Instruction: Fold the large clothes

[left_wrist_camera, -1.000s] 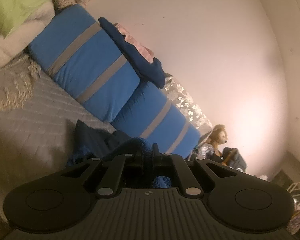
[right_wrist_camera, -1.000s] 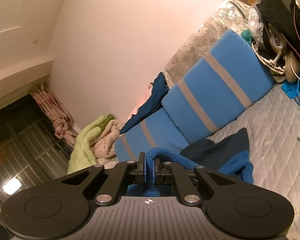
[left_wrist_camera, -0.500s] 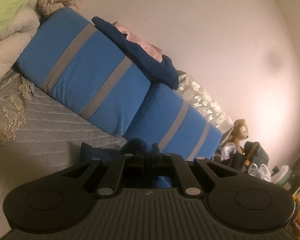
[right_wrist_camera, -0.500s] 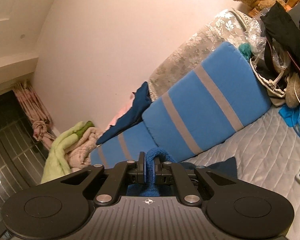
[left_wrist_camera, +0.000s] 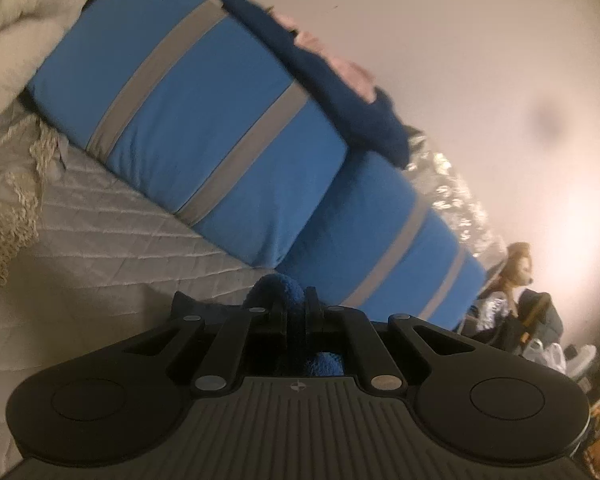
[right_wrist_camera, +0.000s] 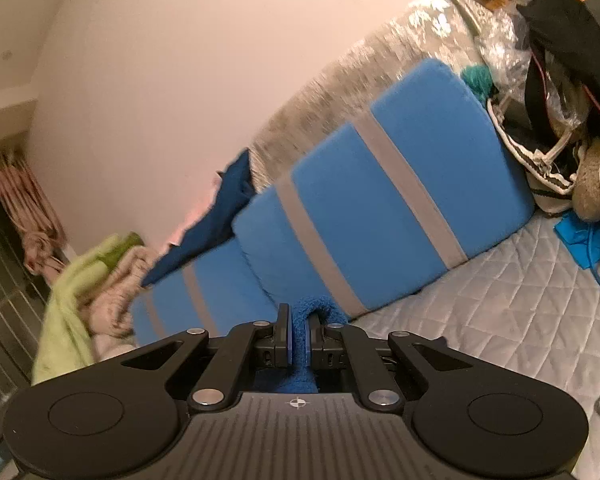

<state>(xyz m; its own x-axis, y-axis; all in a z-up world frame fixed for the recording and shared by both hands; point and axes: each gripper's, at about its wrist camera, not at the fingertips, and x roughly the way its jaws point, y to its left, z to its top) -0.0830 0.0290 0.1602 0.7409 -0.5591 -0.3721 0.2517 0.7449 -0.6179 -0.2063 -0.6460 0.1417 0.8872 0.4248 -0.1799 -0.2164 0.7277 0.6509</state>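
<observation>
Pinching blue fleece garment (left_wrist_camera: pixel 278 290): left gripper (left_wrist_camera: pixel 294 316), right gripper (right_wrist_camera: pixel 298 338), jaws pressed on fabric. Right view alone shows green blanket (right_wrist_camera: pixel 66 304); no legible writing.

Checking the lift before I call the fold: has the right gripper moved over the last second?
Yes. The right gripper, shut on the blue fleece garment, has swung toward the striped blue cushion, which now looks larger; the garment's hanging part has left view.
</observation>
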